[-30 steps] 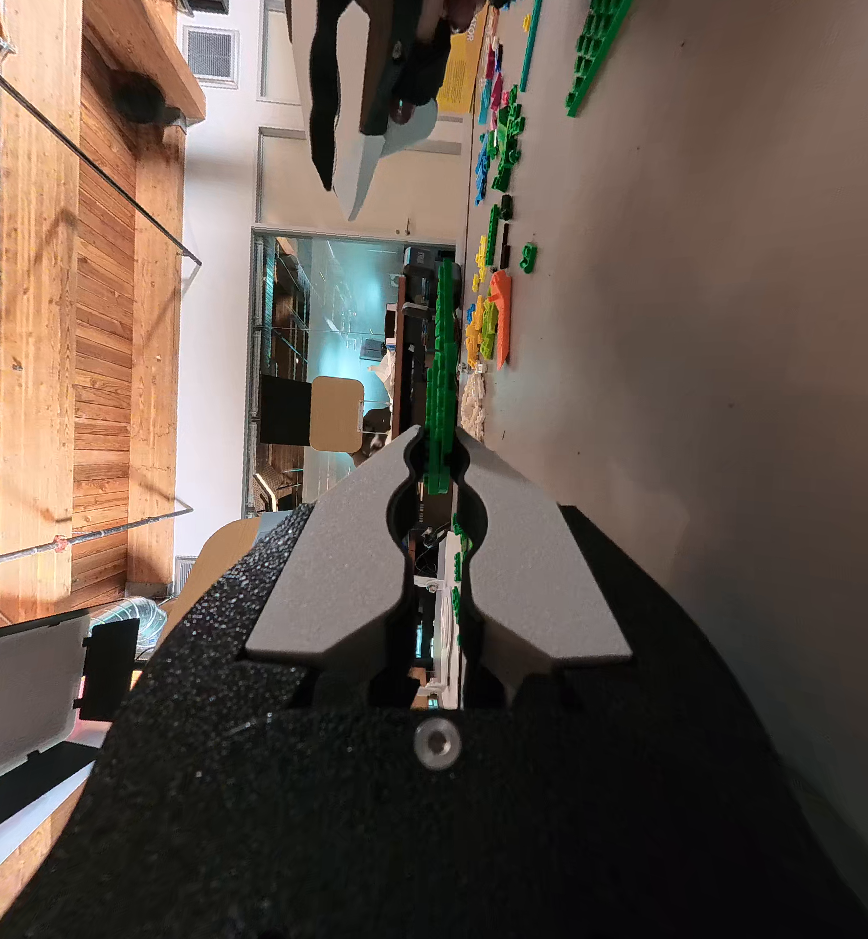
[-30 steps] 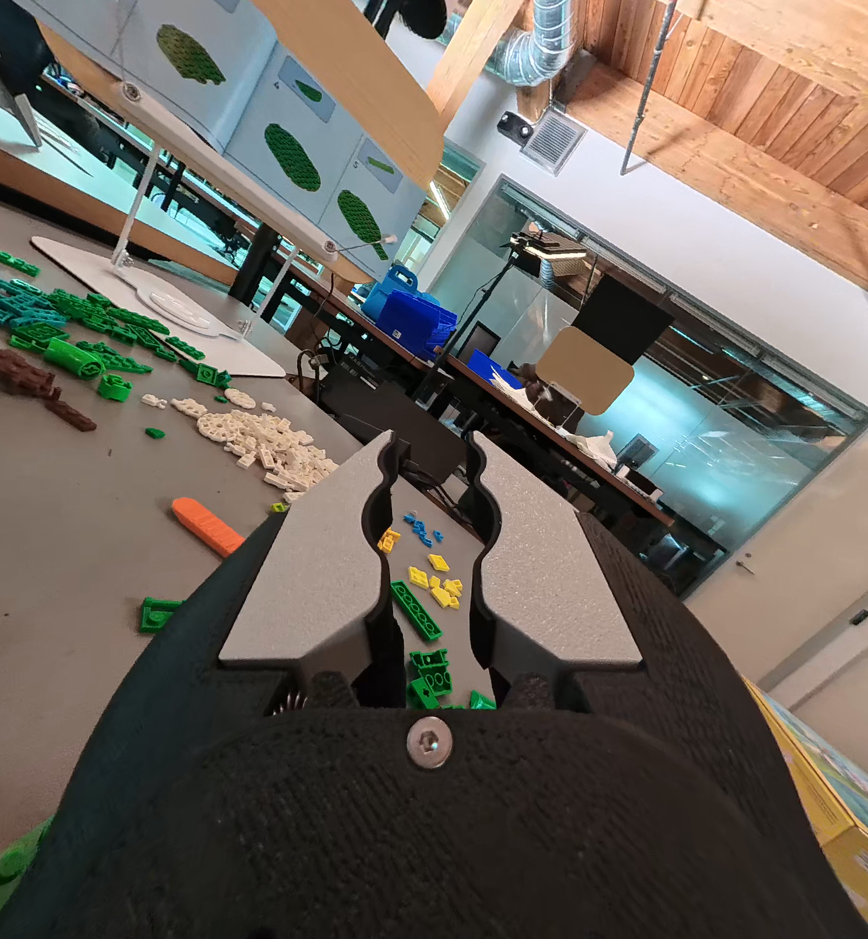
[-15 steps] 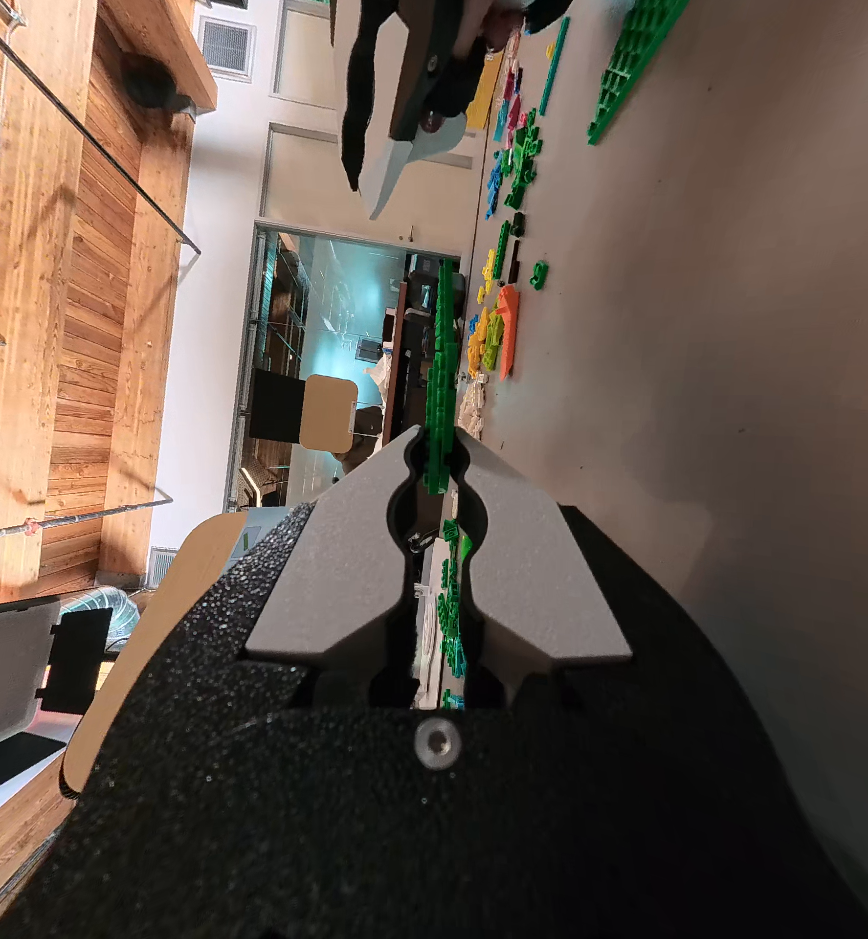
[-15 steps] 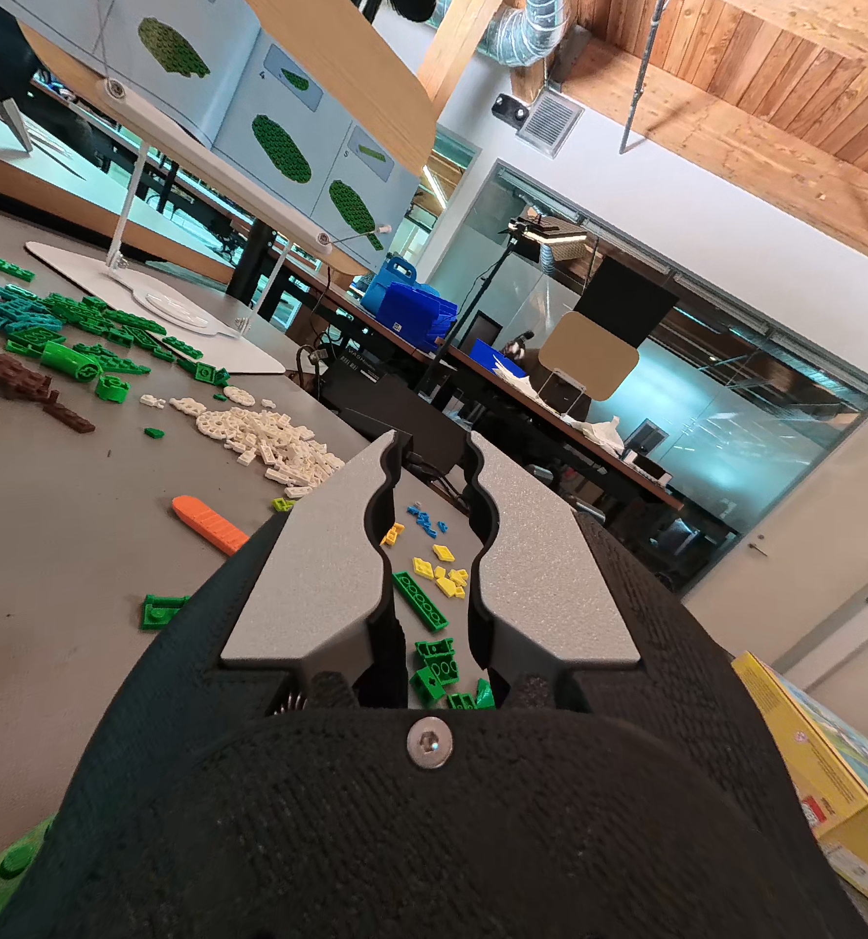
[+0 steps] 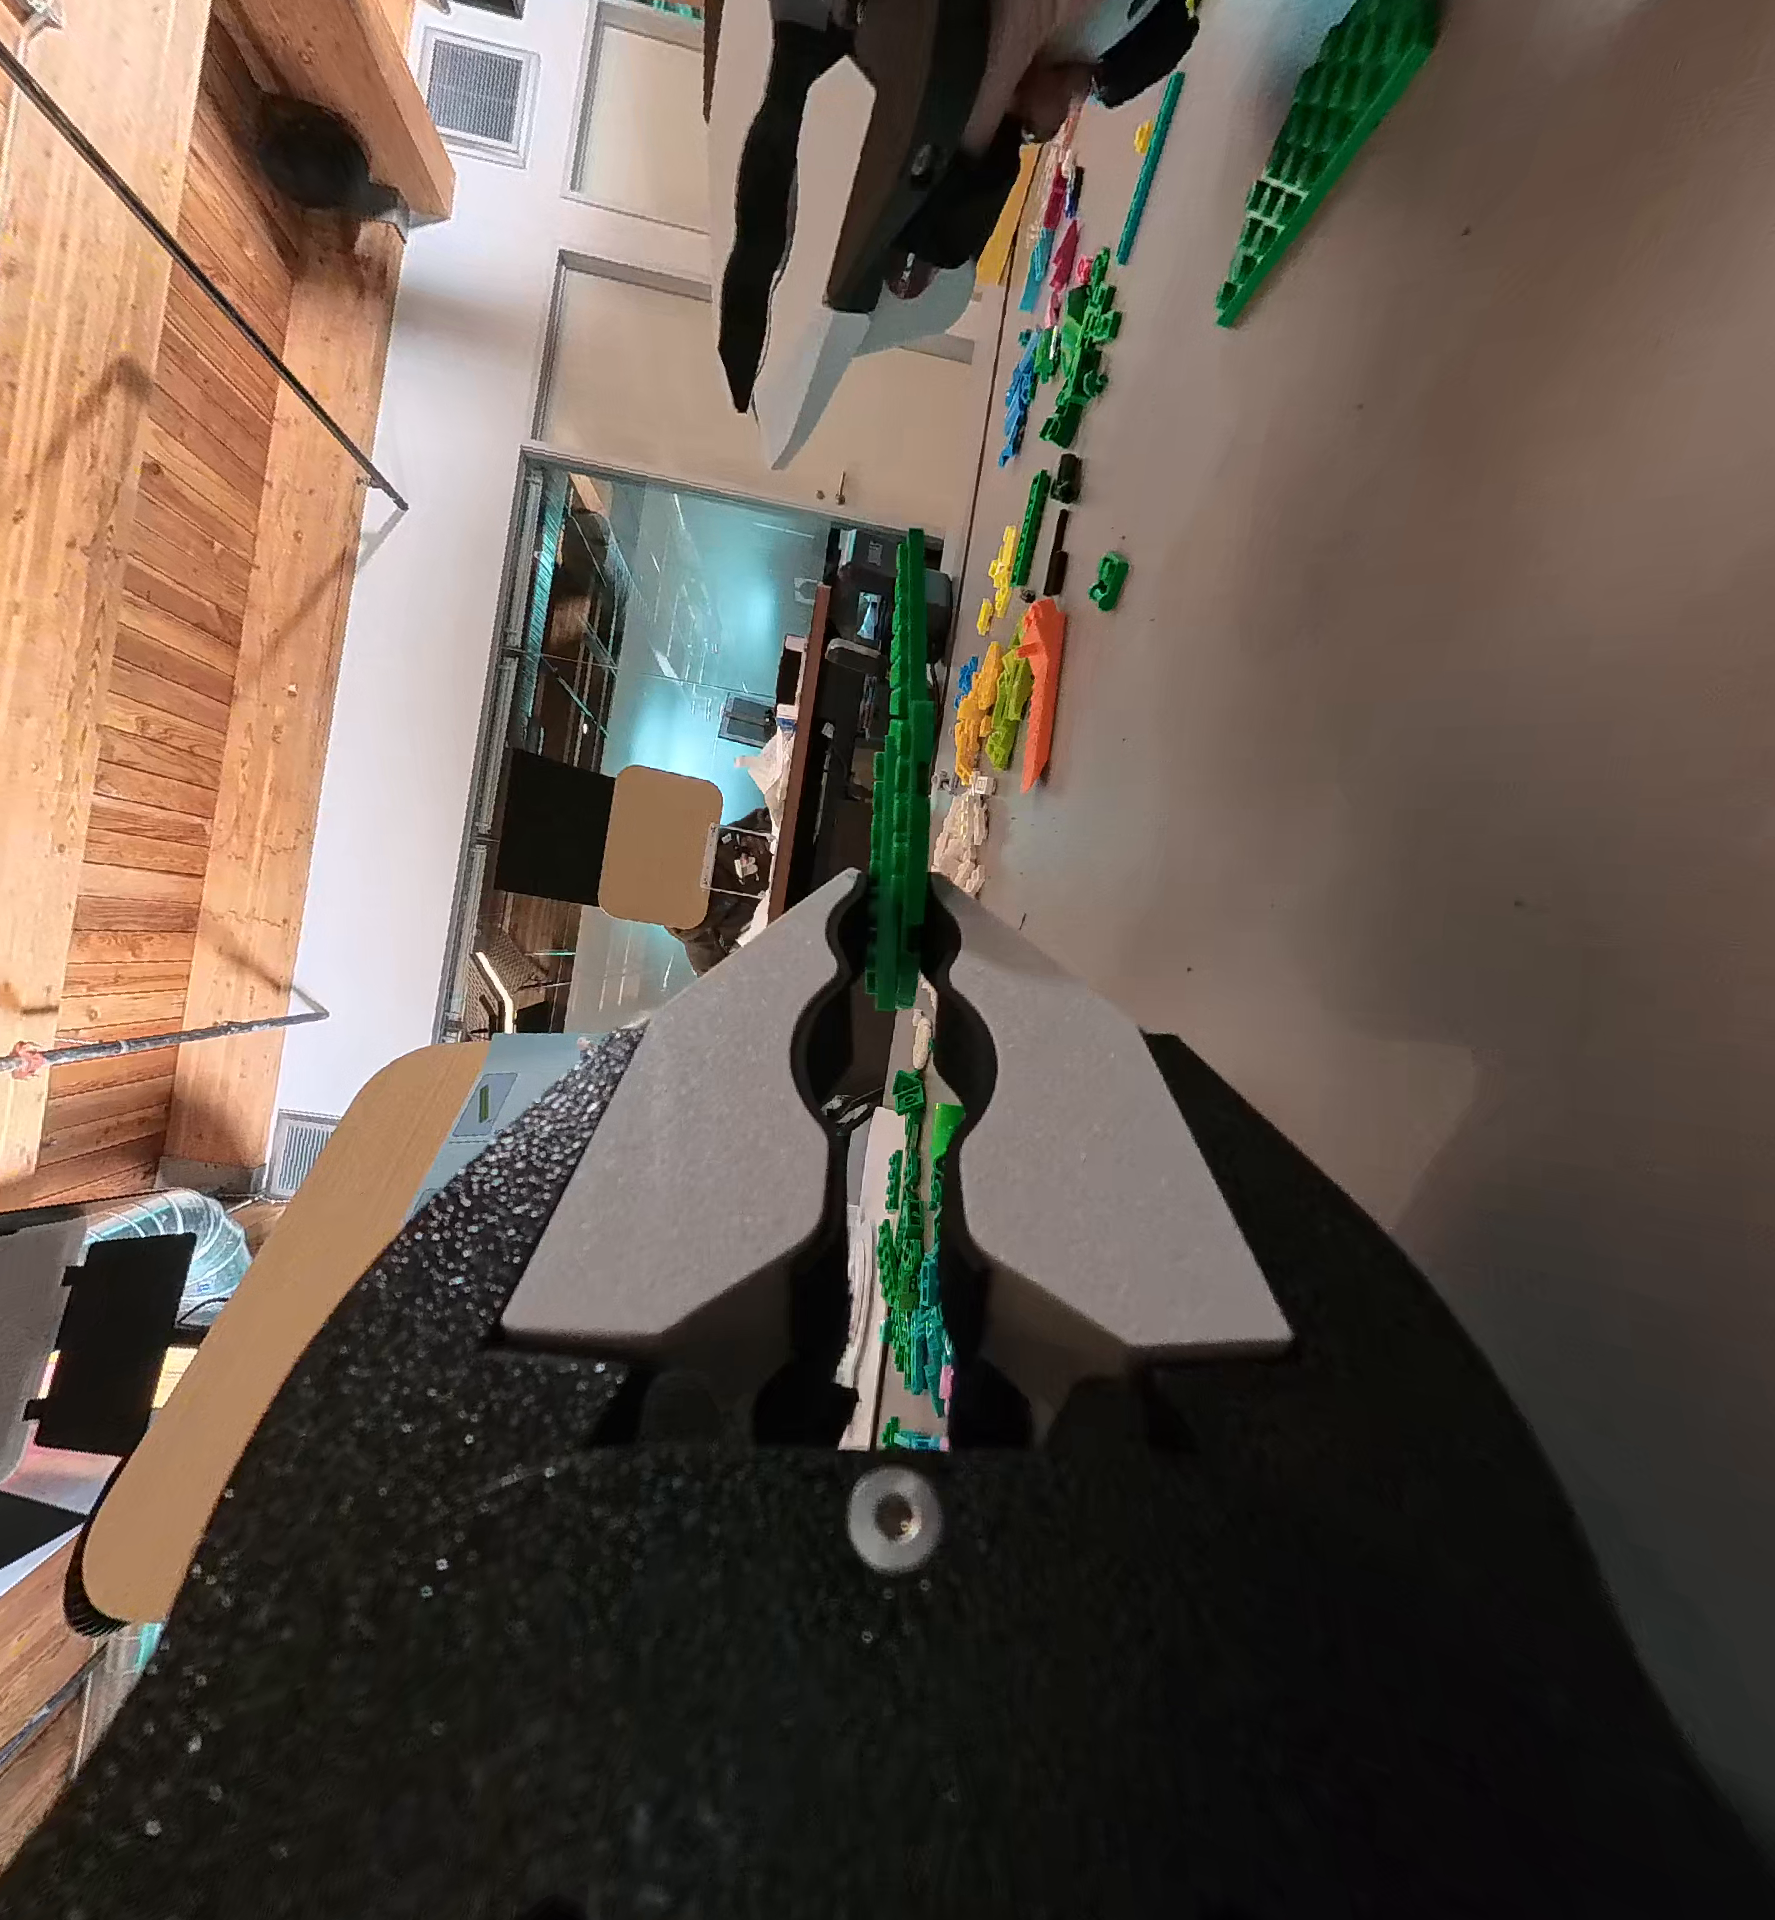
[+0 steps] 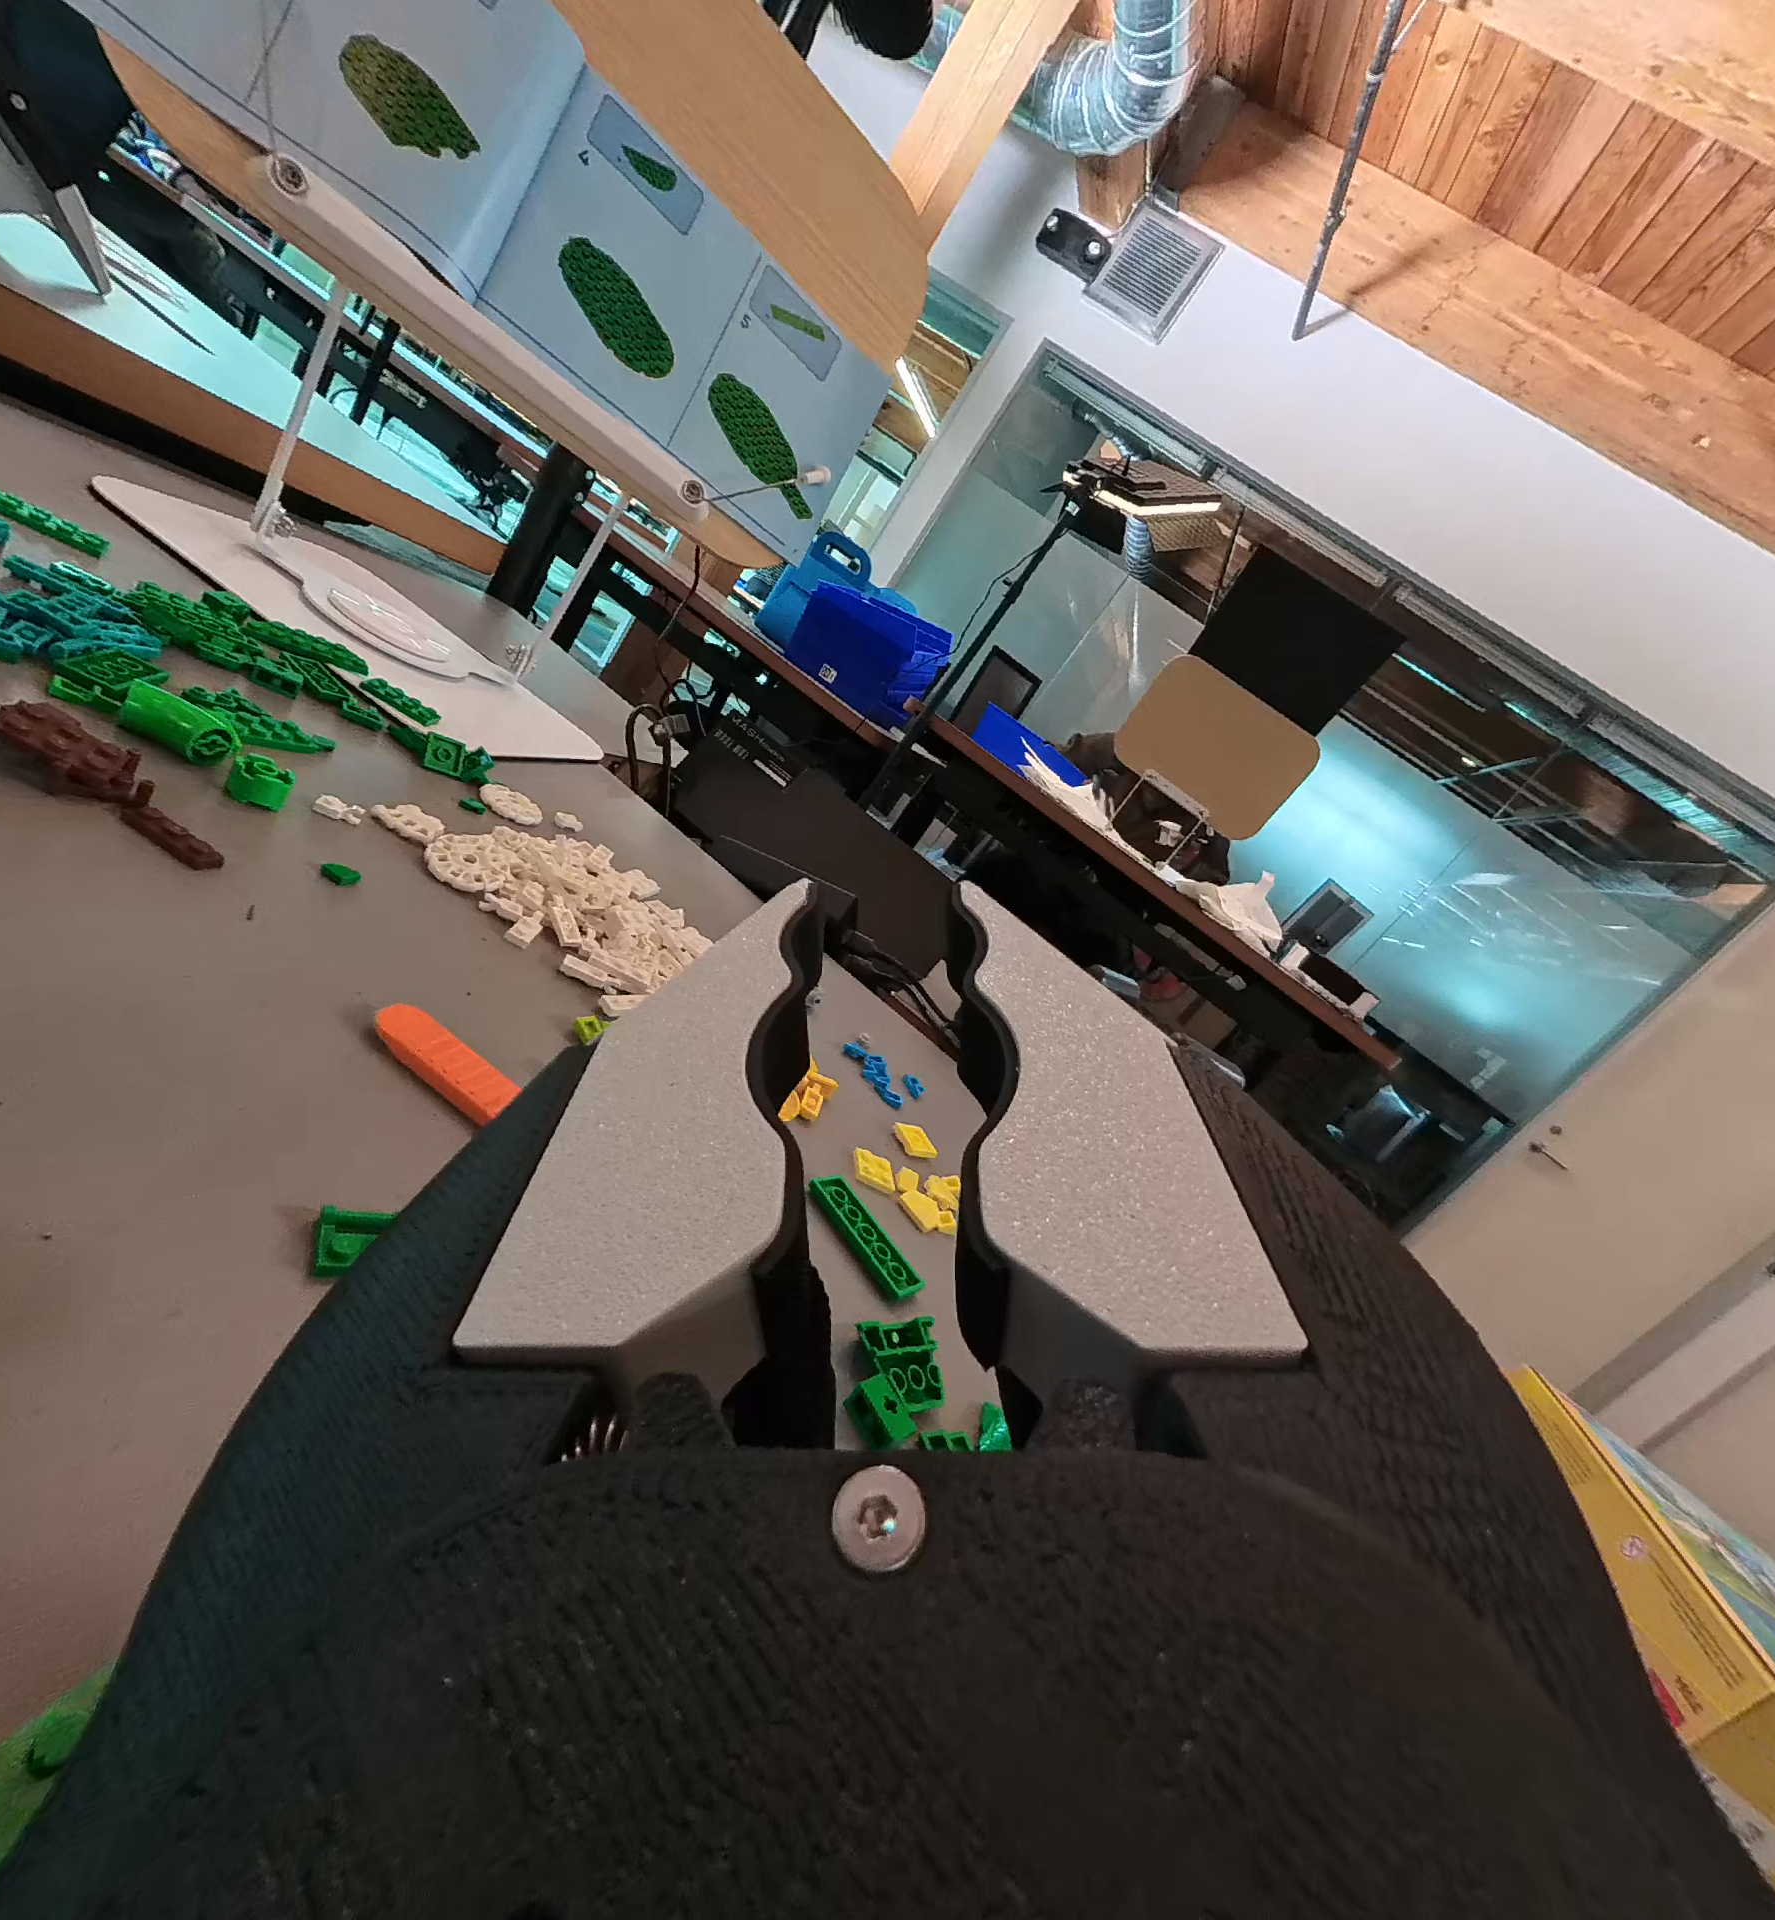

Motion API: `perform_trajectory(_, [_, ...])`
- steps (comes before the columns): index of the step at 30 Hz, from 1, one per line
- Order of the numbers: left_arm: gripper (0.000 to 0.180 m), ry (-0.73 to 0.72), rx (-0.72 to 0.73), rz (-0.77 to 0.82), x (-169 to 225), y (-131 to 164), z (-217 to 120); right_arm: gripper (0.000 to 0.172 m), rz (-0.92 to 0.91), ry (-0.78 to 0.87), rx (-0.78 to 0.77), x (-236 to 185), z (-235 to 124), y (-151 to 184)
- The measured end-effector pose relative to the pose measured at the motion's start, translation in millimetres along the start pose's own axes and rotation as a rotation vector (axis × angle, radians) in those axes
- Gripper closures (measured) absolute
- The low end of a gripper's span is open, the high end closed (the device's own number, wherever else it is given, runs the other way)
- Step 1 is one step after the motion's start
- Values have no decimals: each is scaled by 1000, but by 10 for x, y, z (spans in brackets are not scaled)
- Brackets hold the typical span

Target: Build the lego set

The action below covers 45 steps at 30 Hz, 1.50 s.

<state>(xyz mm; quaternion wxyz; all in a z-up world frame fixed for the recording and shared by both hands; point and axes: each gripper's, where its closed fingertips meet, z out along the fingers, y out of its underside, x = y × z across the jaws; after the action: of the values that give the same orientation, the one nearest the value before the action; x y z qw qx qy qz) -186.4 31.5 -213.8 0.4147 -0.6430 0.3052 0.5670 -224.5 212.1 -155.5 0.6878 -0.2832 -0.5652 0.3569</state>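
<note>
Left gripper [image 5: 898, 914] clamps a green studded plate assembly [image 5: 904, 769] edge-on, both pads pressed to it, held off the grey table [image 5: 1434, 831]. Right gripper [image 6: 883, 909] hangs with its fingers apart and nothing between them, above yellow pieces [image 6: 914, 1179] and a green plate [image 6: 867, 1236]. Bare tabletop lies left of it, near an orange brick separator [image 6: 441, 1060] and white pieces [image 6: 571, 904]. Beyond stand an instruction booklet stand [image 6: 509, 343], wood ceiling, glass walls.

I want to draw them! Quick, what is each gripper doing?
Left gripper: closed on a flat green studded brick plate, held edge-on.
Right gripper: open, holding nothing.
</note>
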Motion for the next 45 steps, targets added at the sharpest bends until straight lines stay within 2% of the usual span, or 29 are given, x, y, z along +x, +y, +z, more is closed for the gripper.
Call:
perform_trajectory(15, [175,-3,4,-22,-14,6,-4,150,-19,-13,15,-54,-7,-47])
perform_trajectory(20, [175,-6,7,-34,-28,10,-10,156,-26,56,56,85,-68,-145])
perform_trajectory(28, [176,-13,-1,-48,-50,42,-24,158,-45,59,46,82,-62,-122])
perform_trajectory(34, [176,-36,1,-120,-131,85,-42,163,-71,72,61,111,-88,-165])
perform_trajectory(41, [175,-36,11,-112,-131,59,-48,162,-101,55,64,58,-83,-179])
perform_trajectory(45, [175,-134,31,-97,-296,13,-112,162,-108,43,66,30,-78,-184])
